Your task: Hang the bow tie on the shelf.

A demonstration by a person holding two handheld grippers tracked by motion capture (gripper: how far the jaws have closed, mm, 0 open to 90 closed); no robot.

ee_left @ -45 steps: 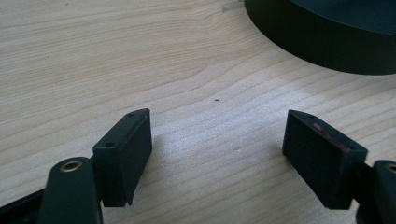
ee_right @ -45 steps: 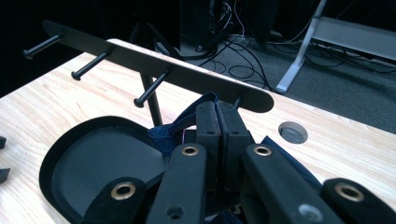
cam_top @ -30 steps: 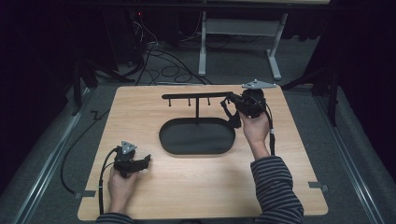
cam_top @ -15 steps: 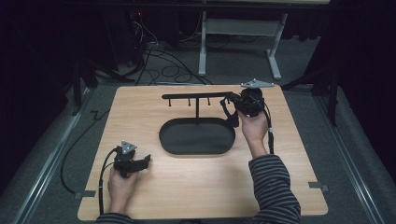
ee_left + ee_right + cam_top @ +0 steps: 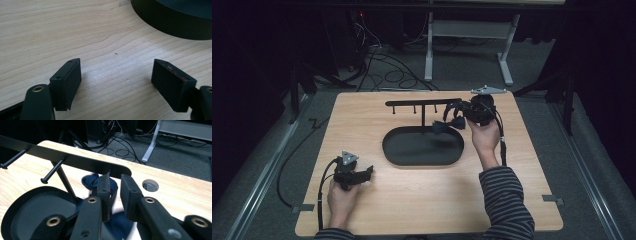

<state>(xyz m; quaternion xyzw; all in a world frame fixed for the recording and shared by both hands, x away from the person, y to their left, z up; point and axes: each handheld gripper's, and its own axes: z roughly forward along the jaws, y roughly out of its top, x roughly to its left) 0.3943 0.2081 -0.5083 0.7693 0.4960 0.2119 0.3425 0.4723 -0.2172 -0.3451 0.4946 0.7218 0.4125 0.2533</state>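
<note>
While left gripper (image 5: pixel 368 172) gapes, right gripper (image 5: pixel 451 117) (beside rack (image 5: pixel 422 103)) pinches blue cloth (image 5: pixel 98 183).

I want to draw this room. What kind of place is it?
Probably a lab or workshop: a wooden table in a dark room, loose cables on the grey floor, and a person holding grippers, left and right.

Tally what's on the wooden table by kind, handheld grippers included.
Black two-jaw handheld grippers: 2, left and right
Black oval tray with its upright peg bar: 1
Dark blue fabric piece hanging at the bar's end: 1
Total: 4
</note>
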